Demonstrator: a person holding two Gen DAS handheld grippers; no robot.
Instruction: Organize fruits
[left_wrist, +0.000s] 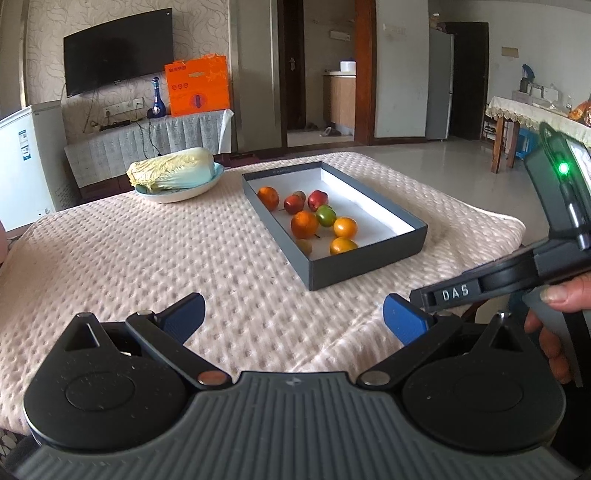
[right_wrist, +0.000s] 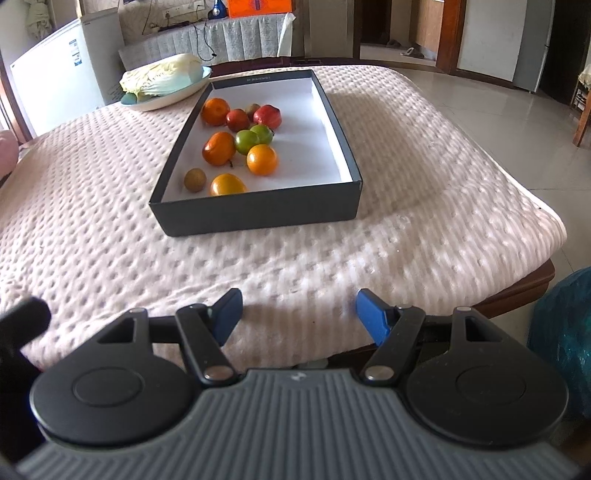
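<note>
A dark grey box (left_wrist: 369, 264) with a white inside stands on the table; it also shows in the right wrist view (right_wrist: 258, 212). It holds several fruits: oranges (right_wrist: 261, 159), red apples (right_wrist: 267, 116), green fruits (right_wrist: 246, 141) and a small brown fruit (right_wrist: 194, 180). The same fruits show in the left wrist view, among them an orange (left_wrist: 304, 224). My left gripper (left_wrist: 293, 317) is open and empty above the cloth, short of the box. My right gripper (right_wrist: 298, 314) is open and empty near the table's front edge.
A pale quilted cloth (right_wrist: 92, 221) covers the table. A napa cabbage (left_wrist: 171, 170) lies on a plate (left_wrist: 177, 195) at the back left, beside the box. The right gripper's body (left_wrist: 554, 229) and the hand holding it show at the right of the left wrist view. The table edge (right_wrist: 517, 295) drops off at the right.
</note>
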